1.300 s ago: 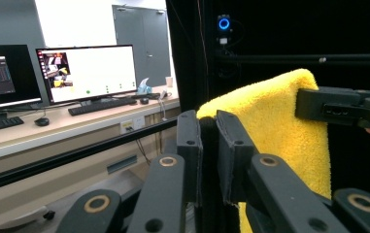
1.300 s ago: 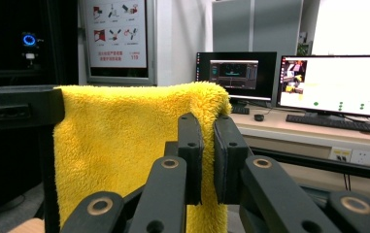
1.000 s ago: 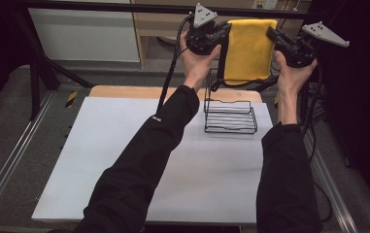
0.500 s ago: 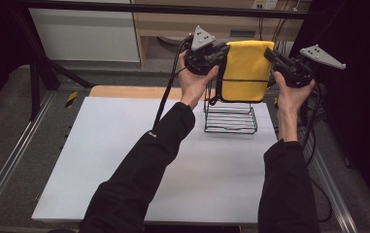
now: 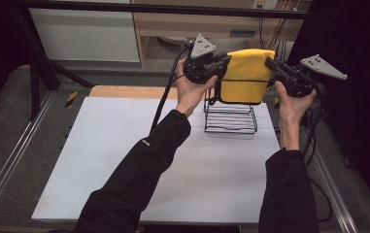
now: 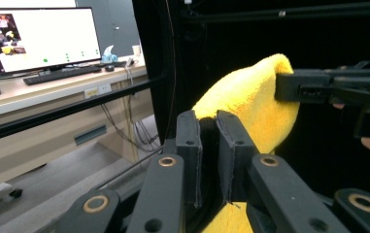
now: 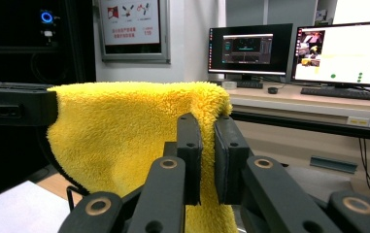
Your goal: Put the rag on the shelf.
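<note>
Yellow towel [image 5: 244, 75] stretched above the wire rack [image 5: 230, 116]

Left gripper [image 5: 220, 66] and right gripper [image 5: 271, 66] each pinched a top corner; white table [image 5: 124, 160] beneath, monitors [image 7: 250, 48] beyond.

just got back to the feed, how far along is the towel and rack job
Done: the fluffy yellow towel is gripped at both top corners, by the left gripper and the right gripper. In hand: it hangs stretched between them, above the black wire rack on the white table. Left, probably: draping it on the rack and letting go.
</note>
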